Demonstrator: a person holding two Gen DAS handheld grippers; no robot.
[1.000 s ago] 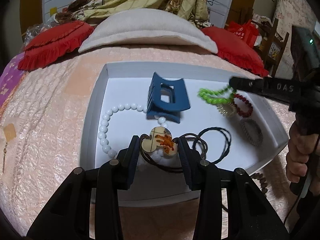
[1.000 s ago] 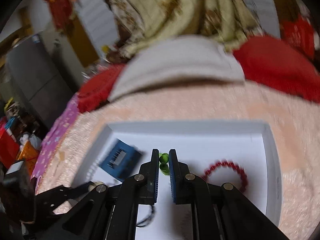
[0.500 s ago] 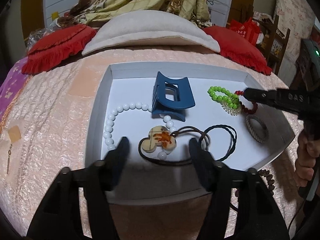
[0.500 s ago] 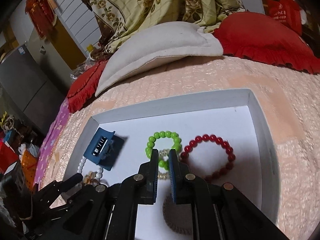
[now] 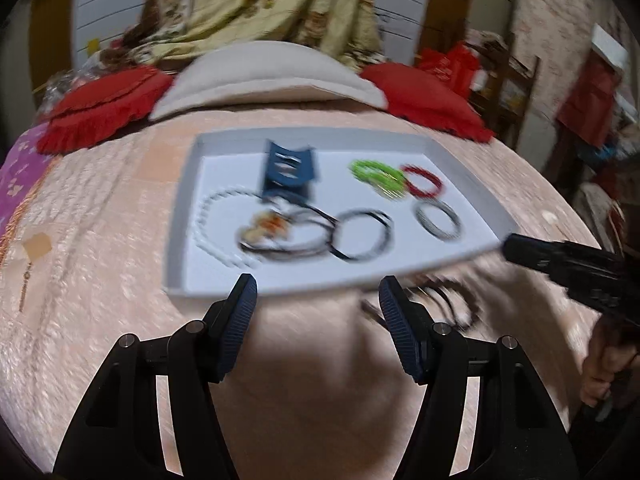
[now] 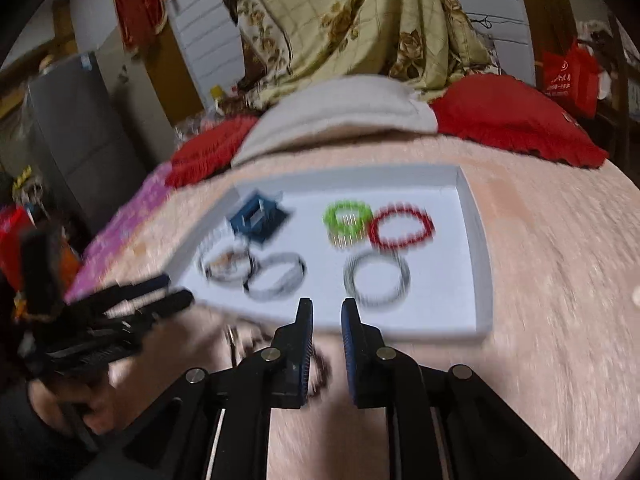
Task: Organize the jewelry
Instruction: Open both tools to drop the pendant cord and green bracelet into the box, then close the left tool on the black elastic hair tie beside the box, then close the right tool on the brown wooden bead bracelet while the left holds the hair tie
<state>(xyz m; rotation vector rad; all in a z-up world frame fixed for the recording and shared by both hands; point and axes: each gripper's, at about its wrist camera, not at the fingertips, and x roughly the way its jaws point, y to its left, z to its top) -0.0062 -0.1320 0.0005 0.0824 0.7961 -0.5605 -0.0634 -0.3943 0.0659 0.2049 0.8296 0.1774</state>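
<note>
A white tray (image 5: 182, 216) lies on the pink bedspread and holds a blue hair claw (image 5: 287, 168), a white bead necklace (image 5: 208, 216), a pendant on a dark cord (image 5: 266, 226), a black hair tie (image 5: 362, 234), green (image 5: 374, 174) and red (image 5: 422, 180) bead bracelets and a grey ring band (image 5: 438, 220). My left gripper (image 5: 318, 300) is open and empty, just before the tray's near edge. My right gripper (image 6: 326, 320) is slightly open and empty at the tray's (image 6: 478, 240) near edge. A dark bead bracelet (image 5: 452, 304) lies on the bedspread outside the tray.
A beige pillow (image 5: 272, 76) and red cushions (image 5: 104, 100) lie behind the tray. The right gripper's body (image 5: 568, 264) and the hand holding it show at the right of the left wrist view. The frames are motion-blurred.
My left gripper opened, let go of the pendant and drew back out of the tray. My right gripper released the green bracelet, pulled back to the tray's near edge and opened slightly.
</note>
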